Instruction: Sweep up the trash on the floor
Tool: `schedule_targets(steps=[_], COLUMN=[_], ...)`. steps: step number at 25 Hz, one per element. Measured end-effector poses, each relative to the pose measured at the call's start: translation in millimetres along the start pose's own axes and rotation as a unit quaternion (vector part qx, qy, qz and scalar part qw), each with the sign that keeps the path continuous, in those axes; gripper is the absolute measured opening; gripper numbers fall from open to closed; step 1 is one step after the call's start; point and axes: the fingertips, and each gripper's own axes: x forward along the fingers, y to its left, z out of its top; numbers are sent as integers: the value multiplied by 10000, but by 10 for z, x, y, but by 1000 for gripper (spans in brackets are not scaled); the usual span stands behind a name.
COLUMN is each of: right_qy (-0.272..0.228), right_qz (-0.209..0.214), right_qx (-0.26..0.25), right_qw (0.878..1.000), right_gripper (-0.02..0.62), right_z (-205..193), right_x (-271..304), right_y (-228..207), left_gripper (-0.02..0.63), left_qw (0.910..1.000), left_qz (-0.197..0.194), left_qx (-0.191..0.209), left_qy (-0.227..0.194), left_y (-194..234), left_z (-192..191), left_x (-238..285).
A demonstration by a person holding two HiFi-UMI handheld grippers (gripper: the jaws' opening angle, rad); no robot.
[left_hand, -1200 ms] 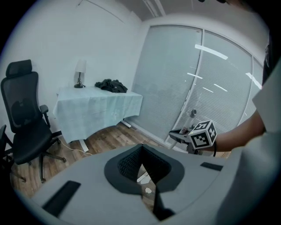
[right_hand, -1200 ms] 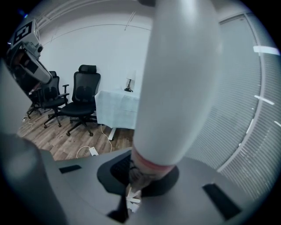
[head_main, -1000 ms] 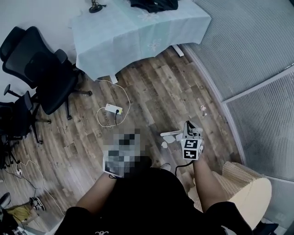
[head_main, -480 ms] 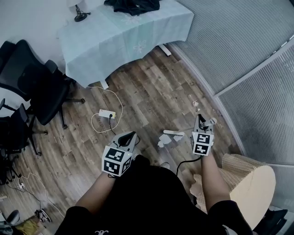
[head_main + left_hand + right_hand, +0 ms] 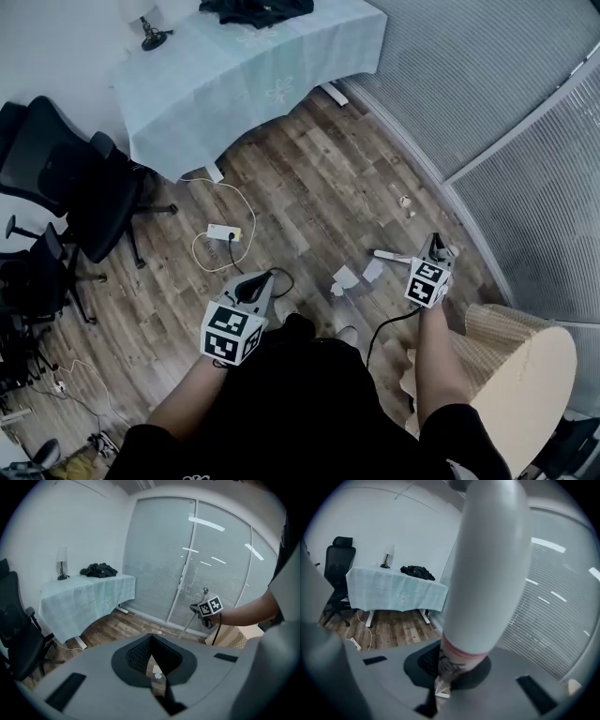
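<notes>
The sweep looks just begun. The right gripper (image 5: 433, 251) is clenched on a pale grey broom pole with a pink band (image 5: 487, 564), which fills the right gripper view. In the head view its white bar-shaped head (image 5: 392, 255) lies on the brown wooden plank floor (image 5: 309, 197), right of centre. The trash is not yet gathered: three white paper scraps (image 5: 345, 277) lie just left of that head near the frame's middle, and two small pale crumbs (image 5: 405, 201) lie farther up, near the grey blinds.

The left gripper (image 5: 253, 281), lower left of centre, has its jaws drawn together on nothing — only floor and paper show through the slit in its own view.

Next, I judge, the broom head must pull the scraps and crumbs into one pile. No dustpan shows in any view, so the free gripper has nothing to fetch yet.
</notes>
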Motion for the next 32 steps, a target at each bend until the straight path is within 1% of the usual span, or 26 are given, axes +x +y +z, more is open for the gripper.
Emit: schedule_targets(steps=[4, 7, 10, 14, 17, 21, 24, 28, 32], right_qy=[380, 555, 647, 634, 653, 686, 586, 369, 184], right_qz=[-165, -101, -9, 164, 254, 265, 342, 656, 1081], right_qx=[35, -52, -9, -41, 22, 236, 263, 177, -70], right_qw=[9991, 9984, 9979, 9978, 9975, 9970, 9973, 9970, 9939], right_gripper=[21, 21, 21, 21, 21, 21, 21, 21, 21], right_z=[-265, -346, -348, -300, -249, -188, -94, 131, 344], right_x=[53, 22, -37, -143, -176, -193, -214, -313, -433], right_y=[47, 192, 304, 472, 563, 538, 523, 577, 627], left_gripper=[-6, -6, -6, -6, -6, -6, -6, -6, -6], left_qw=[9999, 9999, 9998, 9994, 9993, 9991, 9989, 9984, 9968], left_qz=[-3, -76, -190, -345, -374, -423, -466, -545, -692], left_qx=[36, 31, 31, 70, 39, 9, -35, -160, -364], left_qy=[107, 113, 103, 57, 28, 7, -28, -73, -134], left_y=[70, 23, -57, -108, -71, -67, -50, -23, -52], left_z=[-45, -48, -9, 48, 92, 126, 163, 175, 150], left_x=[-23, 27, 128, 212, 224, 262, 295, 364, 495])
